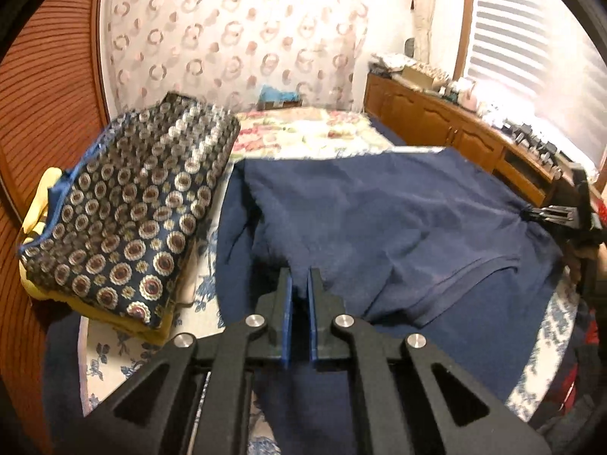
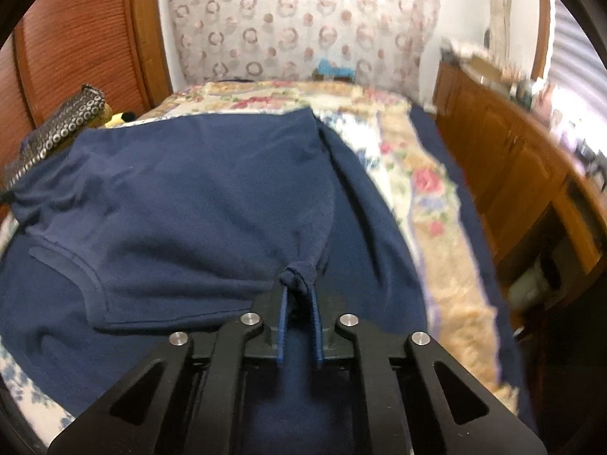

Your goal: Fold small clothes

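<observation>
- Where the bed [image 1: 303, 132] meets the wooden wall at far left: folded medallion-print cloth [image 1: 129, 208], stacked on yellow fabric [image 1: 38, 204].
- Just right of that stack: navy garment [image 1: 379, 220], spread across a navy blanket [image 1: 474, 322], hemmed edge towards the near side.
- Near centre of the left wrist view: left gripper [image 1: 299, 276], blue pads drawn nearly together, tips at the garment's near left edge; whether cloth sits pinched between them, cannot tell.
- At the garment's right edge: right gripper [image 2: 297, 284], jaws closed down on a bunched corner of the navy garment [image 2: 189, 204], cloth puckered at the tips.
- Far right: wooden dresser [image 1: 455, 129], cluttered top, bright slatted window behind.
</observation>
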Available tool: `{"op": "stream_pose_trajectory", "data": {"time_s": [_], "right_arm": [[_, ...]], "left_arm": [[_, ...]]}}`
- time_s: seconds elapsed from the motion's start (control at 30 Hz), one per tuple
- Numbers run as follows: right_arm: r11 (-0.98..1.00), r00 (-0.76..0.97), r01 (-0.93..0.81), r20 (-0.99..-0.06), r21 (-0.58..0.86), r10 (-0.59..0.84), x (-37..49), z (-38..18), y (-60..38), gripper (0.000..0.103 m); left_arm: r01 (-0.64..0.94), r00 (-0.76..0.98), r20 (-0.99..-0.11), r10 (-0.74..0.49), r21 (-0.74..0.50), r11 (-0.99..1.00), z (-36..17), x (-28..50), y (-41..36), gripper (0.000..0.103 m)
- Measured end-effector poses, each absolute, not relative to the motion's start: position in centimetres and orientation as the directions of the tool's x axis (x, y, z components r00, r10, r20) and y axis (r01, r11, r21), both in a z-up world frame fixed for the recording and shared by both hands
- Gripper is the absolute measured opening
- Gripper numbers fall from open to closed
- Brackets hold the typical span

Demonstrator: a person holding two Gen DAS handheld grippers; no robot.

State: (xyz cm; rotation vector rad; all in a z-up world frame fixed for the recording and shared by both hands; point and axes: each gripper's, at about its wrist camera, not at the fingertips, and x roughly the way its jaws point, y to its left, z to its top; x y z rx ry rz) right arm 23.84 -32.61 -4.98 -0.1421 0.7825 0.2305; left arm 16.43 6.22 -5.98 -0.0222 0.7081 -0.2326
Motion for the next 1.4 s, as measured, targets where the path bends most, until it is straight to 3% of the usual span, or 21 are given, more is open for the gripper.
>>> {"op": "stream_pose_trajectory", "data": {"time_s": [0.6, 0.73, 0.9, 0.97, 1.1, 1.17, 1.33, 1.4], "right_arm": [[0.959, 0.81, -0.282, -0.543, -0.027, 0.223, 16.2, 4.6, -35.8, 0.005], [0.957, 0.805, -0.288, -0.548, -0.029, 0.226, 14.3, 4.9, -36.4, 0.005], [0.957, 0.728, -0.286, -0.66, -0.041, 0.189, 14.8, -0.2, -36.3, 0.006], [0.961, 0.707, -0.276, -0.682, -0.022, 0.187, 14.8, -1.8, -36.4, 0.011], [0.967, 0.713, -0.253, -0.68, -0.02, 0.173, 14.4, -2.6, -36.1, 0.027], [0.968, 0.725, -0.25, -0.667, -0.025, 0.17, 14.1, -2.2, -35.8, 0.03], [0.964, 0.752, -0.265, -0.632, -0.025, 0.19, 13.2, -1.0, -35.0, 0.043], [0.957, 0.755, -0.288, -0.621, -0.024, 0.211, 12.8, -0.7, -34.1, 0.045]], "left_arm": [[0.286, 0.787, -0.519, -0.333, -0.17, 0.943, -0.7, 8.3, 6.4, 0.003], [0.267, 0.77, -0.566, -0.295, -0.135, 0.954, -2.3, 6.4, 6.4, 0.004], [0.223, 0.699, -0.661, -0.273, -0.162, 0.961, -6.9, 6.3, 6.9, 0.006], [0.209, 0.674, -0.689, -0.265, -0.166, 0.964, -8.5, 6.1, 6.8, 0.007], [0.21, 0.666, -0.704, -0.247, -0.141, 0.968, -9.3, 5.8, 6.6, 0.02], [0.21, 0.668, -0.701, -0.25, -0.145, 0.967, -9.2, 5.9, 6.6, 0.024], [0.187, 0.675, -0.702, -0.228, -0.136, 0.973, -9.0, 6.0, 6.8, 0.056], [0.174, 0.676, -0.703, -0.22, -0.138, 0.975, -9.1, 6.1, 7.0, 0.061]]}}
